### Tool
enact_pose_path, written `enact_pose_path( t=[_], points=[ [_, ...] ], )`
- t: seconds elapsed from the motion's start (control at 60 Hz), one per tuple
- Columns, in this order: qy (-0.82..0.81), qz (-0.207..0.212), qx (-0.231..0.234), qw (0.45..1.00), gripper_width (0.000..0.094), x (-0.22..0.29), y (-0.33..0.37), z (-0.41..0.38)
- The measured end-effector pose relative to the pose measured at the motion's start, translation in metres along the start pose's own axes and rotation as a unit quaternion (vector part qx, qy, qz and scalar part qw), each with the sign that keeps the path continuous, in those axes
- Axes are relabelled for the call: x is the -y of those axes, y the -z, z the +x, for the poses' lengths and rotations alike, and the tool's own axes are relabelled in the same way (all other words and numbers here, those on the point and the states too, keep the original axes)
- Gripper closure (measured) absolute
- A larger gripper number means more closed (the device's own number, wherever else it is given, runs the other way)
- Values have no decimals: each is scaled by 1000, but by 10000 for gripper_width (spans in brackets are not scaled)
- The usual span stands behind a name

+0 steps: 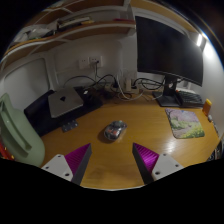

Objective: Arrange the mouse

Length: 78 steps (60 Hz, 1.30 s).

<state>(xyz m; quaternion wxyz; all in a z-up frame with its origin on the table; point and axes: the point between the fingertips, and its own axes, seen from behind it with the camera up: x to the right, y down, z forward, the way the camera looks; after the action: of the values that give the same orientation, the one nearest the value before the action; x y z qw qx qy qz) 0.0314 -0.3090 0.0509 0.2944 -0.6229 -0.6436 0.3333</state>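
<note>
The gripper (110,160) hovers over the near edge of the bench (140,125) with its fingers spread well apart and nothing between them; the magenta pads (76,158) face inward across bare wood. Just ahead of the fingers, a little left of their midline, lies the mouse (113,130), a small rounded, greyish shape with a glossy-looking shell, resting on the smooth, warm-toned bench top. Far to the right sits a square mouse mat (186,123) with a pale printed face, well apart from the mouse. Further back on the left is a silvery laptop (66,101), and on the right a dark monitor (168,48) on its stand.

To grasp well, I judge the fingers should straddle the mouse across its narrow sides, low on the shell, since the curved top could slip out of the pads.
</note>
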Motion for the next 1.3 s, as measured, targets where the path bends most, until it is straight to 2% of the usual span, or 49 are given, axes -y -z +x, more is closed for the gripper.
enact_pose_path(
  t=[0.517,0.933,1.05,1.1,1.3],
  points=[
    [-18,-14,-4,1000,78,14,-118,-2],
    [-6,-16,17,1000,89,37,-153,-18],
    [10,-15,10,1000,216,37,-156,-13],
    [16,-14,-2,1000,456,37,-158,-5],
    [-1,-22,5,1000,543,52,-144,8]
  ],
)
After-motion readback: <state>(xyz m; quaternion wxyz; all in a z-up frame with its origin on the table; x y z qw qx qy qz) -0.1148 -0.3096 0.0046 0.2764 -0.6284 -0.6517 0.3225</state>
